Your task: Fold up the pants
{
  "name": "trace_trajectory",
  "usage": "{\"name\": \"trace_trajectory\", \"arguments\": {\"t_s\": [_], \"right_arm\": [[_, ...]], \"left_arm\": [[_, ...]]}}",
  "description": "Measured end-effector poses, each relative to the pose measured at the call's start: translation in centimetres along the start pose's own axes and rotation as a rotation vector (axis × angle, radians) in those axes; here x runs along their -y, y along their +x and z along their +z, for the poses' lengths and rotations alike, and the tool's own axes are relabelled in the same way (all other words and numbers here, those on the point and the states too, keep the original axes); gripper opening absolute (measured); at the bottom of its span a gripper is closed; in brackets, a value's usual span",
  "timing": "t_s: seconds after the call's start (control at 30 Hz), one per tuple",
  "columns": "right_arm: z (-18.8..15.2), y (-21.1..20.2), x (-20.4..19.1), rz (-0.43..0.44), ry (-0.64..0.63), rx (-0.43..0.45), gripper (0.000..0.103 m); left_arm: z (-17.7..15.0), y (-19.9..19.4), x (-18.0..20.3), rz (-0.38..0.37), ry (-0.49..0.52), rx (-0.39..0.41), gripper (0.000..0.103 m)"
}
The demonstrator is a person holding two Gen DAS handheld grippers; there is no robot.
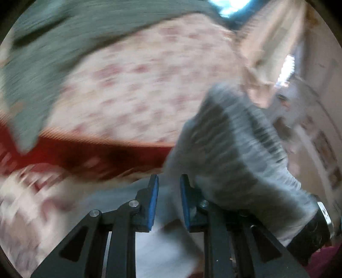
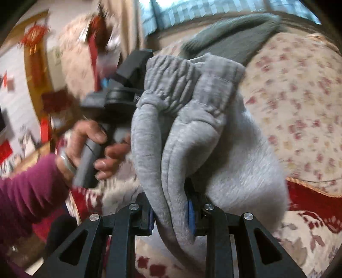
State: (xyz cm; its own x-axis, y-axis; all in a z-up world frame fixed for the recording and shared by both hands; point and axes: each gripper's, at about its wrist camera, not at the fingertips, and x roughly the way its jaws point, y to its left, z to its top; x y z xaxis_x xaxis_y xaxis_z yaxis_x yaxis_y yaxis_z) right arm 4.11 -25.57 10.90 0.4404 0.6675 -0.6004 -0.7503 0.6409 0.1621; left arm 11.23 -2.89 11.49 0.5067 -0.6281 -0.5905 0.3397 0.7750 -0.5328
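Observation:
The grey sweatpants [image 2: 192, 132] hang bunched in the air, elastic waistband up. My right gripper [image 2: 171, 213] is shut on a thick fold of them. In the left wrist view the pants [image 1: 235, 154] hang at the right, draped over the right gripper's body. My left gripper [image 1: 169, 203] has its blue pads [image 1: 154, 205] slightly apart with nothing between them, beside the pants. The left gripper also shows in the right wrist view [image 2: 119, 94], held by a hand behind the waistband. Both views are motion-blurred.
A bed with a cream floral cover [image 1: 139, 85] and a red patterned blanket [image 1: 85, 154] lies below. A dark green-grey garment [image 1: 53, 47] lies on the bed's far side. A window [image 2: 192, 12] and red wall decorations [image 2: 34, 36] are behind.

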Motion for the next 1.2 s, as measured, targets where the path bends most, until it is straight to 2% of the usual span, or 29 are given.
{"name": "trace_trajectory", "arguments": {"t_s": [0.07,0.1,0.13,0.2,0.23,0.27,0.3,0.33,0.43,0.5,0.57,0.63,0.77,0.83,1.0,1.2], "right_arm": [[-1.4,3.6,-0.9,-0.016,-0.021,-0.081,0.031],[-2.5,5.7,-1.4,-0.033,-0.027,-0.139,0.034],[-3.2,6.7,-1.9,-0.046,-0.030,-0.161,0.037],[-3.8,7.1,-3.1,-0.074,-0.076,-0.148,0.045],[-3.8,6.9,-3.8,-0.081,-0.100,-0.140,0.055],[-3.6,6.6,-4.3,-0.051,-0.094,-0.138,0.064],[-3.4,6.4,-4.2,-0.008,-0.070,-0.141,0.077],[-3.2,6.0,-4.2,0.028,-0.041,-0.143,0.079],[-2.6,3.0,-3.9,0.089,0.013,-0.089,0.078],[-2.4,0.4,-2.3,0.069,0.081,-0.043,0.078],[-2.5,-1.6,-0.7,0.051,0.141,-0.012,0.078],[-2.2,-3.3,2.1,-0.017,0.202,0.021,0.078],[-2.0,-4.9,7.3,-0.155,0.311,0.043,0.078],[-1.7,-4.3,9.2,-0.208,0.324,0.019,0.078],[-0.3,-1.9,12.4,-0.251,0.342,-0.019,0.078],[-0.1,5.6,16.1,-0.317,0.420,-0.140,0.079]], "left_arm": [[-2.1,-1.6,-4.0,0.114,-0.083,0.011,0.019],[-2.7,-2.1,-5.2,0.144,-0.115,0.015,0.022],[-3.5,-2.9,-6.5,0.170,-0.146,0.026,0.026],[-4.4,-4.9,-7.6,0.175,-0.179,0.068,0.049],[-4.5,-5.5,-7.2,0.172,-0.168,0.081,0.053],[-4.5,-6.0,-6.3,0.176,-0.143,0.092,0.066],[-4.4,-6.4,-5.2,0.184,-0.108,0.103,0.080],[-4.3,-6.8,-4.1,0.183,-0.077,0.112,0.084],[-3.9,-7.4,-0.3,0.142,0.015,0.131,0.087],[-3.4,-7.0,2.5,0.139,0.075,0.140,0.092],[-3.2,-6.0,4.8,0.117,0.107,0.140,0.092],[-3.1,-4.4,6.5,0.117,0.136,0.118,0.092],[-4.2,-0.7,7.4,0.208,0.156,0.040,0.092],[-5.4,0.0,6.8,0.284,0.159,0.027,0.092],[-8.7,-1.2,5.6,0.274,0.156,0.033,0.092],[-10.3,-0.7,3.9,0.271,0.130,0.062,0.092]]}}
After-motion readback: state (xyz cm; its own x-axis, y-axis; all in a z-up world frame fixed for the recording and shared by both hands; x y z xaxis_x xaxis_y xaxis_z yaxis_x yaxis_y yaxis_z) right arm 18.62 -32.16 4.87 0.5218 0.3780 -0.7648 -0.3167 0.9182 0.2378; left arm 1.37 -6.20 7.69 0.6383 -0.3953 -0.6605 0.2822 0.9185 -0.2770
